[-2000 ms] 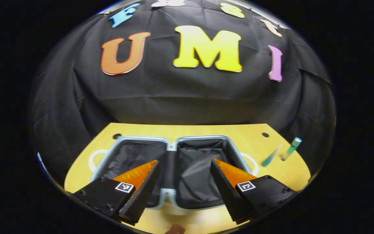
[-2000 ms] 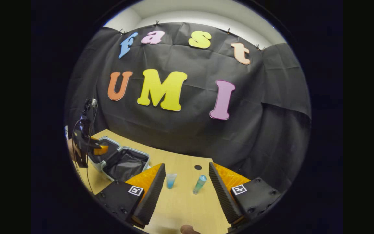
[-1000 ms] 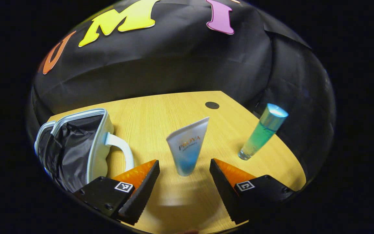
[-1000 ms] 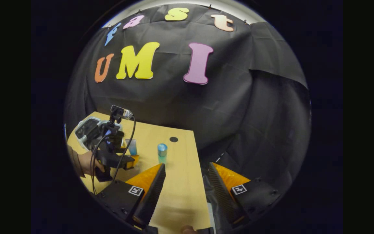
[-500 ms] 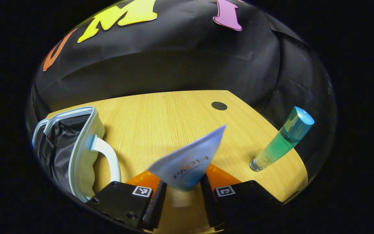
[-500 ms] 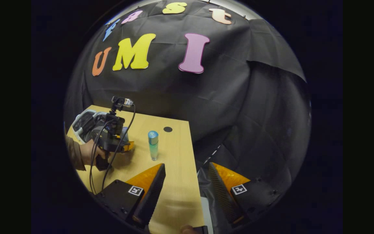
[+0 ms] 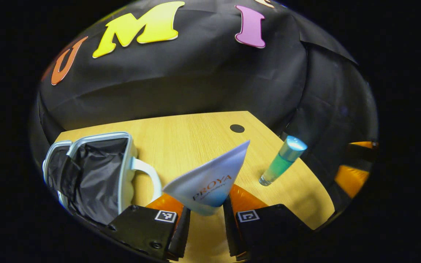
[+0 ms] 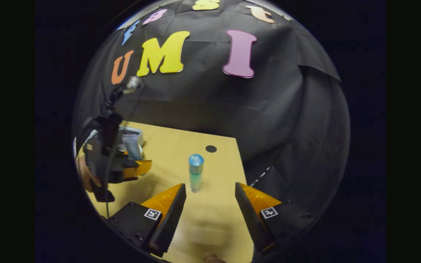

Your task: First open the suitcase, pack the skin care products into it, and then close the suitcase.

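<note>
In the left gripper view my left gripper (image 7: 205,213) is shut on a white-and-blue tube (image 7: 210,180), holding it tilted above the wooden table (image 7: 196,138). The open suitcase (image 7: 93,171), pale with a dark lining and a white handle, lies to its left. A green bottle (image 7: 281,160) with a blue cap stands upright to the right. In the right gripper view my right gripper (image 8: 208,204) is open just in front of that green bottle (image 8: 195,173). The left gripper (image 8: 122,166) shows at the left with the tube (image 8: 132,146) in it.
A small dark hole (image 7: 237,128) sits in the table near its far edge. The table's right edge (image 8: 245,190) drops off close beside my right gripper. A hand (image 8: 84,175) holds the left gripper at the far left.
My left gripper swung from the suitcase to the tube, shut on it and lifted it off the table. My right gripper has turned back toward the green bottle, which now stands nearer its fingers.
</note>
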### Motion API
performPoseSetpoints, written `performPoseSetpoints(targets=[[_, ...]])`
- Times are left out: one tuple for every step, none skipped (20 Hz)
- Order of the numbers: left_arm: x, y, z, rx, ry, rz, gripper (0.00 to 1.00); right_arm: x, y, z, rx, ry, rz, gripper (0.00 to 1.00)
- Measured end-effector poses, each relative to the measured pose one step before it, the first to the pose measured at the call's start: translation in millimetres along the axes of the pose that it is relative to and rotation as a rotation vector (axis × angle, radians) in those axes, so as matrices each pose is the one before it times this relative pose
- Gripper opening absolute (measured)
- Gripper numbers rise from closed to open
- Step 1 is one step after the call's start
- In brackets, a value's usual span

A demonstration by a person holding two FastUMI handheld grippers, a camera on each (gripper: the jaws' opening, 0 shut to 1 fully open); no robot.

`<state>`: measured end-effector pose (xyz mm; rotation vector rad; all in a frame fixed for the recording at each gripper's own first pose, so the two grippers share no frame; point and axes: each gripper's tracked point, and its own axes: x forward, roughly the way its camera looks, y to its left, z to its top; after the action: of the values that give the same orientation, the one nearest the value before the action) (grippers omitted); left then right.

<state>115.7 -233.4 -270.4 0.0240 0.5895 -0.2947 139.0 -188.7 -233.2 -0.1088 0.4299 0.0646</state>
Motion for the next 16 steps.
performPoseSetpoints(targets=[[-17.04,6.34,1.81,0.00098,-0.00971,0.00813,0.46,12.44,7.25,-1.02,-0.0016,0.00102,0.00881,0.8],[-13.54,5.97,-0.48,-0.00278,0.00074,0.00711,0.46,13.75,5.35,-3.8,-0.00128,0.00356,0.00127,0.8],[-15.32,7.6,-2.96,-0.00493,0.00391,0.01332,0.46,13.37,3.72,-3.26,-0.00458,0.001,-0.00782,0.8],[-14.53,9.76,-4.74,-0.01224,0.00337,0.01634,0.46,11.83,3.58,-4.2,-0.00279,0.00275,-0.00805,0.8],[-11.53,8.93,-4.97,-0.01355,0.00411,0.01408,0.46,11.41,3.18,-5.4,0.00217,0.0026,-0.00337,0.79],[-10.37,9.72,-5.94,-0.01489,0.01039,0.01829,0.46,11.22,2.16,-4.03,0.001,0.00543,-0.00997,0.8],[-10.96,11.47,-6.22,-0.0124,0.00653,0.02331,0.46,9.56,3.11,-0.46,0.01165,-0.00359,-0.00276,0.8],[-8.0,7.42,-6.59,-0.01621,0.00881,0.01298,0.46,9.58,-0.15,-1.11,0.00693,-0.00445,-0.01677,0.8],[-7.5,8.4,-5.01,-0.0117,0.00386,0.01546,0.46,7.82,-0.53,0.7,0.01287,-0.00763,-0.0145,0.79],[-4.88,10.14,-4.46,-0.00448,0.00584,0.01519,0.46,6.28,2.31,1.28,0.01479,-0.00734,-0.0031,0.79],[-3.77,9.99,-5.21,-0.00146,0.00871,0.01177,0.46,6.45,0.97,0.27,0.00564,-0.00351,-0.01189,0.79],[-2.77,12.45,-3.99,-0.00091,0.00663,0.01946,0.46,5.42,2.41,-2.01,0.00276,-0.00122,-0.00533,0.78],[-0.54,12.82,-3.08,-0.00362,0.00632,0.01699,0.46,4.57,3.03,-0.53,-0.00522,0.00165,-0.00585,0.75],[-2.18,10.88,-0.7,-0.00752,0.00145,0.0151,0.46,3.76,0.5,-1.04,-0.01208,-0.00014,-0.01337,0.73],[-1.43,9.15,0.91,-0.01181,-0.00216,0.01152,0.46,3.22,-1.48,-0.83,-0.00918,-0.00066,-0.01658,0.64],[0.0,5.34,0.59,-0.01236,0.00073,-0.00076,0.46,0.81,-5.42,-1.73,-0.00163,0.00769,-0.03603,0.61]])
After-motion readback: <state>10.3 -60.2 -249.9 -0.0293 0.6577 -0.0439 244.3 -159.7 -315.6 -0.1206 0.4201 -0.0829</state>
